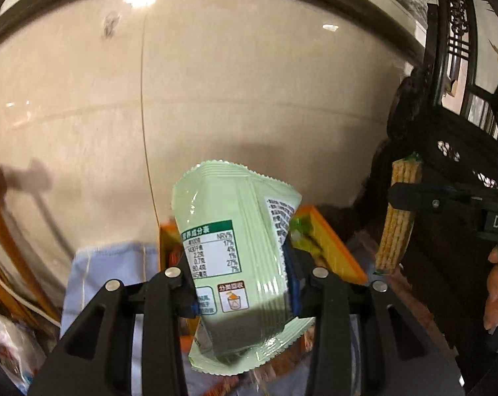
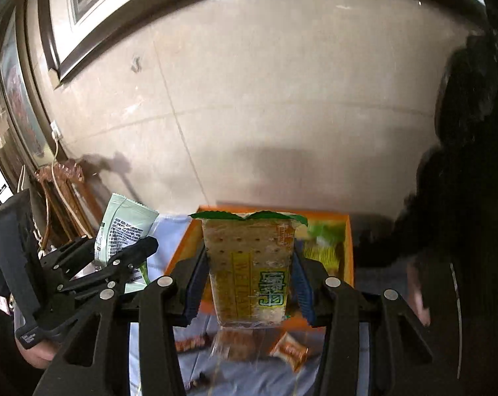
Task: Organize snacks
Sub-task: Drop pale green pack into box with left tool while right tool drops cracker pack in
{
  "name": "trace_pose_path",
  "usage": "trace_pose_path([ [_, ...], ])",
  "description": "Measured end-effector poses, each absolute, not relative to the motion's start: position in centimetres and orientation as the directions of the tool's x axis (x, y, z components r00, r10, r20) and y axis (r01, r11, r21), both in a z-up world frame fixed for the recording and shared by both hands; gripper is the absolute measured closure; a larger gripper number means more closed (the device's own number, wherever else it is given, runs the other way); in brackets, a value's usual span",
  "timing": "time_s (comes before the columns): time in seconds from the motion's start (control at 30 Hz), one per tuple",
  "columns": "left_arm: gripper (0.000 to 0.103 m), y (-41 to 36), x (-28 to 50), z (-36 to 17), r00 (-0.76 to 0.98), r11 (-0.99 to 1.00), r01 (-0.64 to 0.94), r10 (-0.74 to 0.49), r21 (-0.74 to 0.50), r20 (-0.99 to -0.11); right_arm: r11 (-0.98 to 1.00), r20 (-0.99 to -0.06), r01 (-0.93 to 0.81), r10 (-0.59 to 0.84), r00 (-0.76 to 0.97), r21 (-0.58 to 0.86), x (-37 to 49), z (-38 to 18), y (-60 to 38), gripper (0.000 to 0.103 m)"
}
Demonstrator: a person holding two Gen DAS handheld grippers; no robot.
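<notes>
Above the pale blue cloth (image 2: 156,264) sits the orange box (image 2: 348,231), and over it both grippers are raised — the left gripper (image 1: 242,283) clamped on a light green snack pouch (image 1: 235,241), the right gripper (image 2: 249,283) clamped on a clear-wrapped cracker pack (image 2: 249,264) — with small orange-wrapped snacks (image 2: 290,351) lying loose below.

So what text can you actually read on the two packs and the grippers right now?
"NRV%" heads the nutrition table on the green pack; under it "17%", "4%", "1%", "27%", "7%".
"DA", cut off by the frame edge, on the right gripper body.
"WETTA", roughly, vertical on the cracker pack; its large green characters and small red logo are unclear.
Other print on the green pack, and the left gripper handle label: too small.
</notes>
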State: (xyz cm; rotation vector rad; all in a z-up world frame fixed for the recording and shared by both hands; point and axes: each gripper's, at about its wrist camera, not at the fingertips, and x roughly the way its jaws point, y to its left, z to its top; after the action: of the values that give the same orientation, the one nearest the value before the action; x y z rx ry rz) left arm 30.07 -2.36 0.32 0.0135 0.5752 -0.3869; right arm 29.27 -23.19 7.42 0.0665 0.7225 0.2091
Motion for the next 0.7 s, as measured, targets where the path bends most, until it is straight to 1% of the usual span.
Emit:
trace_pose_path([
  [0.07,0.065,-2.7,31.5,1.1,0.779,0.932,0.353,-0.344,-0.087,-0.524,0.979,-0.638,-0.162,0.205,0.742,0.126,31.0,8.5,-23.3,0.056],
  [0.1,0.058,-3.0,32.5,1.4,0.786,0.935,0.342,-0.336,-0.088,-0.519,0.977,-0.633,-0.166,0.213,0.745,0.133,31.5,8.7,-23.5,0.055],
  [0.13,0.048,-3.1,33.4,1.3,0.791,0.939,0.331,-0.330,-0.092,-0.516,0.975,-0.628,-0.171,0.224,0.745,0.145,32.7,8.5,-23.4,0.051],
  [0.17,0.017,-3.1,34.5,0.9,0.793,0.946,0.309,-0.313,-0.099,-0.523,0.976,-0.644,-0.158,0.216,0.734,0.147,34.0,8.0,-23.6,0.032],
  [0.2,0.005,-3.0,35.2,0.3,0.799,0.958,0.270,-0.278,-0.095,-0.534,0.982,-0.657,-0.130,0.190,0.730,0.139,34.7,7.5,-23.9,0.025],
  [0.23,0.005,-2.8,35.8,-0.2,0.801,0.966,0.241,-0.251,-0.091,-0.543,0.985,-0.663,-0.106,0.170,0.729,0.136,35.1,7.1,-24.2,0.022],
  [0.27,0.005,-2.5,36.1,-0.8,0.792,0.969,0.229,-0.242,-0.094,-0.561,0.984,-0.668,-0.098,0.174,0.723,0.151,35.2,6.4,-24.6,0.022],
  [0.3,0.005,-2.1,36.1,-2.0,0.770,0.968,0.227,-0.248,-0.111,-0.588,0.981,-0.673,-0.097,0.185,0.716,0.166,35.0,5.6,-24.9,0.022],
  [0.33,0.005,-2.0,35.9,-2.6,0.764,0.965,0.233,-0.256,-0.117,-0.593,0.981,-0.682,-0.098,0.186,0.708,0.166,34.5,4.5,-25.1,0.022],
  [0.43,0.005,-1.4,33.6,-5.6,0.741,0.963,0.257,-0.251,-0.082,-0.623,0.983,-0.721,-0.091,0.177,0.670,0.156,32.9,0.9,-25.5,0.021],
  [0.53,0.005,-0.9,29.5,-9.9,0.691,0.957,0.279,-0.255,-0.076,-0.676,0.987,-0.772,-0.066,0.156,0.616,0.147,30.4,-4.1,-25.9,0.020],
  [0.6,0.005,-1.0,26.7,-12.6,0.651,0.952,0.297,-0.261,-0.077,-0.713,0.988,-0.816,-0.055,0.150,0.558,0.144,28.3,-8.4,-25.9,0.020],
  [0.7,0.005,-1.3,21.7,-17.0,0.588,0.933,0.353,-0.274,-0.063,-0.761,0.995,-0.884,-0.091,0.085,0.460,0.048,26.1,-14.9,-25.6,0.021],
])
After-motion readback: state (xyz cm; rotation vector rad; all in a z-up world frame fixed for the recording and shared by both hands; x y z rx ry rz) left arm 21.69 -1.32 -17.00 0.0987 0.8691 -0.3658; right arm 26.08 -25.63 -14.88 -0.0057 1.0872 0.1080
